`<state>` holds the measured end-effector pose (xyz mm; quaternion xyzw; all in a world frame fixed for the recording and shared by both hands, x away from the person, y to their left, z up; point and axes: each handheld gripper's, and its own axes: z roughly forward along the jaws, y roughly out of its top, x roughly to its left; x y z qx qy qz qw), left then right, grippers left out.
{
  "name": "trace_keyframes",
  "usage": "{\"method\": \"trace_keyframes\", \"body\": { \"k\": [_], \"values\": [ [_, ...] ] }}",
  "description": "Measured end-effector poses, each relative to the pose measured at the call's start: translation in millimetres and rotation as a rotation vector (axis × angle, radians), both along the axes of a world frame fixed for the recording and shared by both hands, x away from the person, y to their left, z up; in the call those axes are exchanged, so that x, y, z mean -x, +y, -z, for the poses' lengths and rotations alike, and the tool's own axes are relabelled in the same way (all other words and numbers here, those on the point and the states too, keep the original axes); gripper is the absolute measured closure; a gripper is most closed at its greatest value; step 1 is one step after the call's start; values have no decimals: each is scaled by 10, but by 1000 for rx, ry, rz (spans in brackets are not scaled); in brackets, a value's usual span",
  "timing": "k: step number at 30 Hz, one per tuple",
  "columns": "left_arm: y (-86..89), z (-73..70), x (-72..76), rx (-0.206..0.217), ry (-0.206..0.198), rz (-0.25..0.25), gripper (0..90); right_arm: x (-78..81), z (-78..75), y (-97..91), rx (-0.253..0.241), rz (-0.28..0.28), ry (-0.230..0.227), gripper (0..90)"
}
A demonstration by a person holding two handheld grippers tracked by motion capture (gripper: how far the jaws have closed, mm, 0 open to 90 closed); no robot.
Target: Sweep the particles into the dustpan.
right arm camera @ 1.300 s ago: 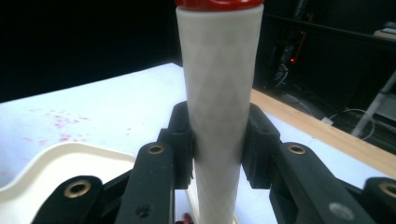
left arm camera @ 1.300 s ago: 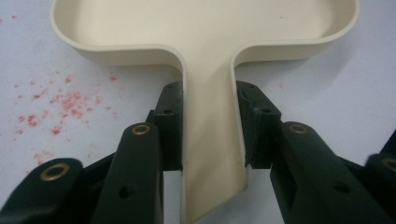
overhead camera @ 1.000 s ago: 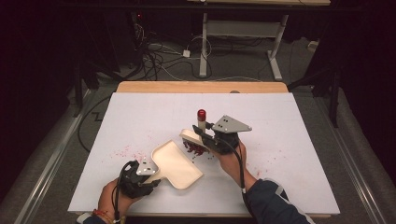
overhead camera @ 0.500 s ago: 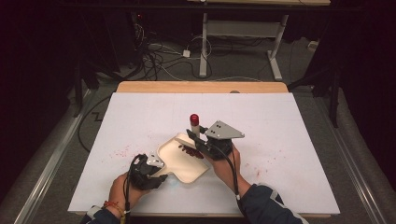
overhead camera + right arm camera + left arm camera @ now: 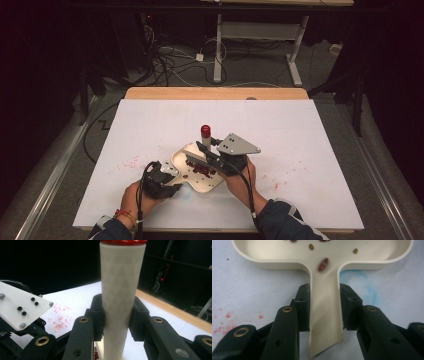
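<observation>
A cream dustpan [image 5: 207, 186] lies low over the white sheet near the front edge. My left gripper [image 5: 169, 183] is shut on the dustpan's handle [image 5: 325, 315], one pad on each side. Several red beans [image 5: 201, 170] and a few small greenish ones [image 5: 311, 246] lie in the pan. My right gripper [image 5: 209, 153] is shut on the white handle [image 5: 120, 290] of a brush with a red cap [image 5: 205, 130]. The brush's bristled head [image 5: 192, 159] rests at the pan's far rim, beside the beans.
A white sheet [image 5: 310, 140] covers the table, with a wooden edge [image 5: 215, 93] at the back. Red specks [image 5: 127, 162] stain the sheet left of the pan, and a blue smear [image 5: 362, 282] lies by the handle. Cables and desk legs stand on the floor beyond.
The two hands have drawn closer: the left gripper moved right with the dustpan, and the right gripper moved left with the brush. The brush head now sits at the pan.
</observation>
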<state>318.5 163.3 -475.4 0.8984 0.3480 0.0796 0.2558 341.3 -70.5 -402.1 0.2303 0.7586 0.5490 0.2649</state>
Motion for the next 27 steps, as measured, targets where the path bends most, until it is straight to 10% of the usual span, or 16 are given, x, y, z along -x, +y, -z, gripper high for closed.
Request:
{"method": "trace_keyframes", "body": {
  "k": [15,27],
  "values": [
    [68,3,53,-13,-7,23,634,-10,-298,-542,-77,48,-41,701],
    [70,-43,137,-49,-24,43,634,-45,-135,-1064,7,157,-17,700]
  ]
}}
